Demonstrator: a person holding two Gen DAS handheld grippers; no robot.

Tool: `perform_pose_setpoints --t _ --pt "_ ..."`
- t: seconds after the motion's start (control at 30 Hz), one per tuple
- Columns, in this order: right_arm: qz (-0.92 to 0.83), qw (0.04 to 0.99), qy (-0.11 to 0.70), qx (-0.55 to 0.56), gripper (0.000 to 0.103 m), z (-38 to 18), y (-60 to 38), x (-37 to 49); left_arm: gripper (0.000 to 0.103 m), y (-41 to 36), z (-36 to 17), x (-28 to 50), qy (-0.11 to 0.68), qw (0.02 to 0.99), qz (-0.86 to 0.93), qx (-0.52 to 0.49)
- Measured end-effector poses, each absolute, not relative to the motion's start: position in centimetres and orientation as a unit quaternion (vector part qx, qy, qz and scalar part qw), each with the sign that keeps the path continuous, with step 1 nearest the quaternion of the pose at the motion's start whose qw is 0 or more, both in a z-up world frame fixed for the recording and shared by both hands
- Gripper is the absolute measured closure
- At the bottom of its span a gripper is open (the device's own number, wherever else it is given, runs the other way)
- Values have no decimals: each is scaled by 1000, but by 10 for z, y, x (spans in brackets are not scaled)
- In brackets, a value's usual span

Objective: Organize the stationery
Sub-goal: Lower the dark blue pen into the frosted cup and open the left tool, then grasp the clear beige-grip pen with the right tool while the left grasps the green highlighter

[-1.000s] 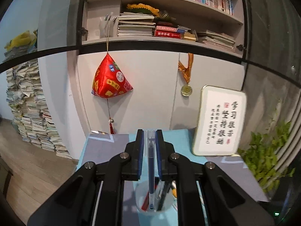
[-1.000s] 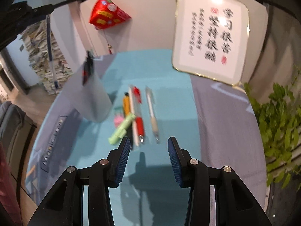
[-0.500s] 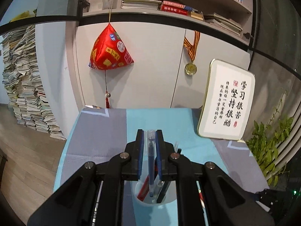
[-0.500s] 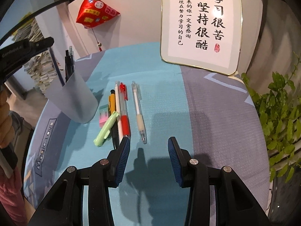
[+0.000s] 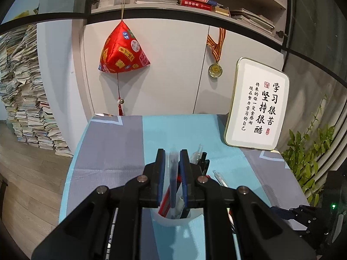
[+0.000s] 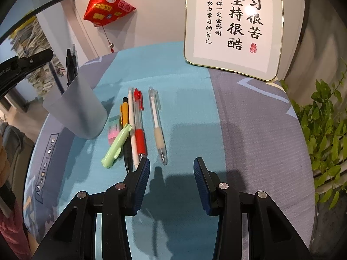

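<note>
Blue pen standing near upright, its lower end sitting inside the frosted pen cup, its upper part lying between the pads of the left gripper. Jaws have just been easing apart by a sliver; a thin gap is showing on either side of the barrel, so the pads appear to be no longer pressing it. Cup is already holding a red pen and several dark and clear ones, tops poking out behind the right-hand finger.

Cup is standing on the teal and grey table mat, toward its left side in the right wrist view. Just beside it: pink-green eraser, pale green correction tape lying across a black-and-yellow pen, then a white pen, a red gel pen, and slightly apart a clear pen with a beige grip.

Right gripper is hovering over the mat with jaws parted and nothing between them, near the pens' tips.

Framed calligraphy sign is leaning at the mat's back edge; a red pyramid ornament is hanging on the cabinet.
</note>
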State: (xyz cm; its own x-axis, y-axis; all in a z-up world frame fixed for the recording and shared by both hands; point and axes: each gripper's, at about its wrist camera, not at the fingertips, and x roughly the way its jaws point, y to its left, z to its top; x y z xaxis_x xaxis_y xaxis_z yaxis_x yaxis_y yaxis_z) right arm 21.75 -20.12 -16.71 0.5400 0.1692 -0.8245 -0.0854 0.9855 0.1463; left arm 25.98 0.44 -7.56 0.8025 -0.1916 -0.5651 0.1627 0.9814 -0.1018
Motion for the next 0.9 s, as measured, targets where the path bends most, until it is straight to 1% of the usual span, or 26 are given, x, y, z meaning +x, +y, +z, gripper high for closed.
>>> perform_pose_setpoints --t 0.07,0.1,0.13,0.3,0.53,0.7,0.9 --pt "73 876 475 44 61 -168 -201 218 84 6 -75 259 301 948 -97 -25" --pt "74 875 476 45 61 -168 -201 219 79 7 -76 258 302 948 -98 -24" --pt "74 875 476 45 61 -169 -200 219 76 8 -76 257 302 948 -96 -23" --pt "73 876 475 39 61 -170 -198 223 76 13 -73 245 299 948 -101 -34" --pt "67 878 473 13 61 -174 -193 236 76 -1 -81 207 310 940 -145 -9" --pt "66 879 471 5 61 -176 -193 244 77 -28 -108 189 345 918 -192 33" --pt "70 879 472 -2 61 -180 -191 251 76 -55 -145 199 387 894 -217 60"
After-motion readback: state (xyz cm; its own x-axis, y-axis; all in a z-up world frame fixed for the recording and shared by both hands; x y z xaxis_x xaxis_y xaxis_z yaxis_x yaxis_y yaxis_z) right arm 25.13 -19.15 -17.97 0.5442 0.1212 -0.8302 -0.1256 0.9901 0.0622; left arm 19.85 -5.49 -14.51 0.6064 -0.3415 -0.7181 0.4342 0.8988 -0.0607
